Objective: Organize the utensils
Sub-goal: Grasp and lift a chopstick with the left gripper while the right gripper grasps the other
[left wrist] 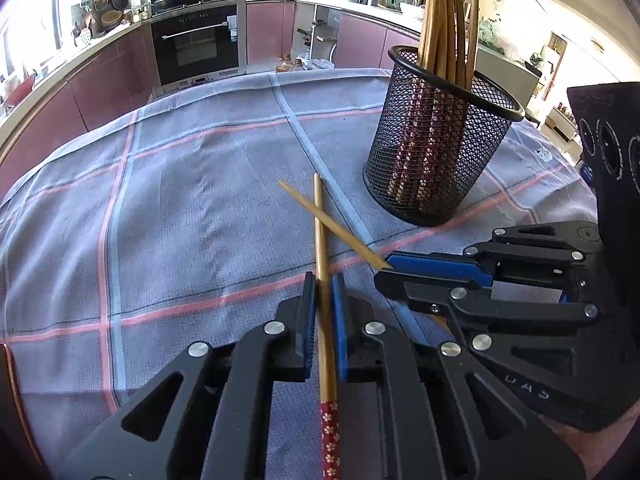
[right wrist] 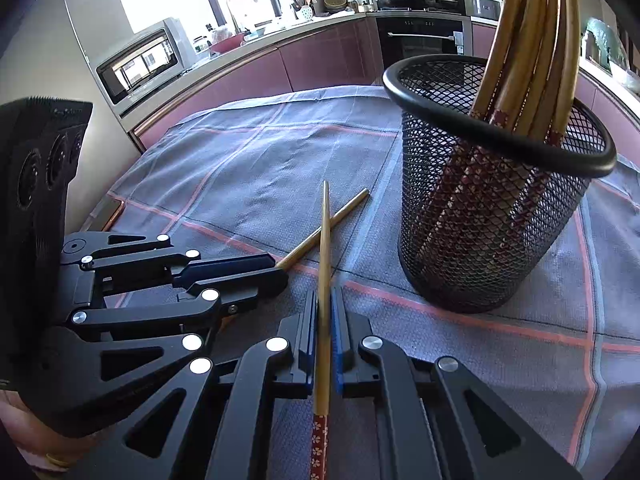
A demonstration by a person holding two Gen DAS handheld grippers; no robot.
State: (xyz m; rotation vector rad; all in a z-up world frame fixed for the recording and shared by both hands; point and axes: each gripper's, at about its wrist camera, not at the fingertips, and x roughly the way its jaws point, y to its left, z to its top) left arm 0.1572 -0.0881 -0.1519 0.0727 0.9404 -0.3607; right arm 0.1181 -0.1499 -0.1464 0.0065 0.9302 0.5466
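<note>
Checked tablecloth (left wrist: 168, 200) looks nearly cleared: mesh cup (left wrist: 436, 148) is already stuffed, and left gripper (left wrist: 324, 280) and right gripper (right wrist: 325, 300) each pinch one last chopstick (left wrist: 322, 240) (right wrist: 325, 232).

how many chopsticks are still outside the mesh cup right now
2. One lies between the left gripper fingers, chopstick; the other is in the right gripper, chopstick. They cross over the tablecloth beside the mesh cup.

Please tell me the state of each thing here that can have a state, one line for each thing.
Left gripper: shut on a chopstick.
Right gripper: shut on a second chopstick.
Left chopstick: gripped, tip crossing the other.
Right chopstick: gripped, tip pointing forward.
Mesh holder: upright on the tablecloth, with chopsticks standing inside.
Oven: door closed.
</note>
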